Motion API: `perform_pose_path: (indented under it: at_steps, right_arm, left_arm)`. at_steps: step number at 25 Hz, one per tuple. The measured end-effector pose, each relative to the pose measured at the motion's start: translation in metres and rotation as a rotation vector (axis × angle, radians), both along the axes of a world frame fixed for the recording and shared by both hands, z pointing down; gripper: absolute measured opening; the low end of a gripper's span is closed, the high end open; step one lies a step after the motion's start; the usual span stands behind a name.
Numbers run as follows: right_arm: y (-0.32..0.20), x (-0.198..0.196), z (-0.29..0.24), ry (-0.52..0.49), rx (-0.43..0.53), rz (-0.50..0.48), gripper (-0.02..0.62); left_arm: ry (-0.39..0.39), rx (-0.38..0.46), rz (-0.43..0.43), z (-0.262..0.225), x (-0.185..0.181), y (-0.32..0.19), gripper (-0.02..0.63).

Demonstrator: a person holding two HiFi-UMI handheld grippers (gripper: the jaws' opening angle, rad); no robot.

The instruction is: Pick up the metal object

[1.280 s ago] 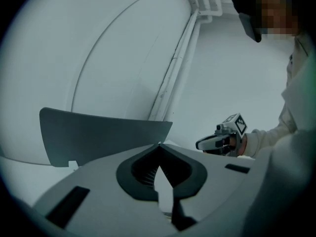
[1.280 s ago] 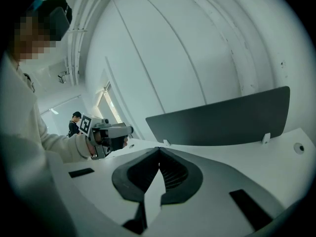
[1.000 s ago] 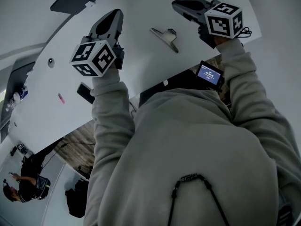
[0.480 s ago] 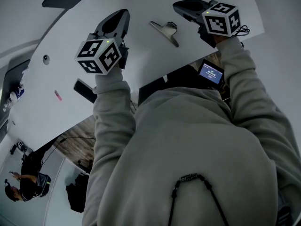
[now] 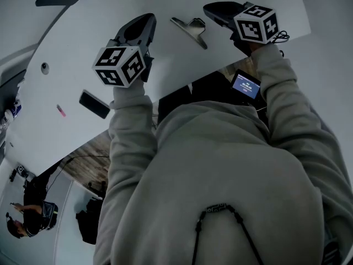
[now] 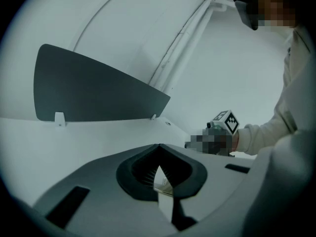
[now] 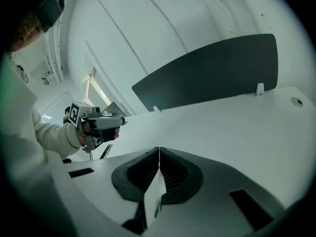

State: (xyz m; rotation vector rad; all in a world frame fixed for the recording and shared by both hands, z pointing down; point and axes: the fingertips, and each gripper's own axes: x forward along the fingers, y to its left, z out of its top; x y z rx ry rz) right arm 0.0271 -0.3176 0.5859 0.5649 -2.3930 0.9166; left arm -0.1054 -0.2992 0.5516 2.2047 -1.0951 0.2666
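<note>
The metal object (image 5: 190, 29), a grey clip-like piece with a flat blade, lies on the white table (image 5: 71, 54) between my two grippers. My left gripper (image 5: 144, 21) hovers just left of it, jaws shut and empty; in the left gripper view its tip (image 6: 159, 147) points at bare table. My right gripper (image 5: 209, 8) sits just right of and beyond the metal object, also shut with nothing held, its tip (image 7: 159, 149) closed to a line. Each gripper shows in the other's view: the right gripper (image 6: 219, 132) and the left gripper (image 7: 98, 125).
A black phone (image 5: 94, 104), a small pink item (image 5: 60, 111) and a round grommet (image 5: 44, 68) lie on the table's left. A dark partition panel (image 6: 89, 90) stands at the far edge. A small lit screen (image 5: 245, 85) sits below the near edge. A person (image 5: 25, 214) stands lower left.
The head view has shifted, so the table sits higher in the frame. The left gripper has closed in slightly on the metal object. Both grippers stay shut.
</note>
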Motion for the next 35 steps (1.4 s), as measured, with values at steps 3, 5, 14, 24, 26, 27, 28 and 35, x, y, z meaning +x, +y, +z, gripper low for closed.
perform_pose_path:
  at_steps: [3,5,14,24,26,27,28,35]
  right_arm:
    - [0.005,0.001,0.018,0.010,-0.029,0.002,0.021]
    - [0.010,-0.002,0.026,0.017,-0.042,-0.007,0.021]
    - [0.027,0.000,0.069,0.049,-0.130,-0.019,0.116]
    - [0.043,0.009,0.115,0.096,-0.246,-0.017,0.206]
    - [0.045,0.007,0.124,0.087,-0.256,-0.024,0.206]
    - [0.047,0.006,0.128,0.083,-0.263,-0.030,0.206]
    - [0.049,0.005,0.132,0.080,-0.271,-0.035,0.206]
    - [0.055,-0.006,0.139,0.090,-0.304,-0.031,0.205]
  left_arm:
    - [-0.024,0.000,0.020,0.010,0.000,0.004,0.005]
    - [-0.033,-0.005,0.023,0.016,-0.002,0.007,0.005]
    - [-0.024,-0.028,0.027,0.036,0.005,0.017,0.005]
    - [-0.001,-0.061,0.000,0.053,0.005,0.016,0.005]
    - [-0.003,-0.070,-0.001,0.061,0.007,0.019,0.005]
    - [-0.006,-0.073,-0.001,0.064,0.007,0.020,0.005]
    - [-0.009,-0.075,0.000,0.066,0.008,0.021,0.003]
    - [-0.015,-0.058,-0.022,0.053,-0.004,0.018,0.005]
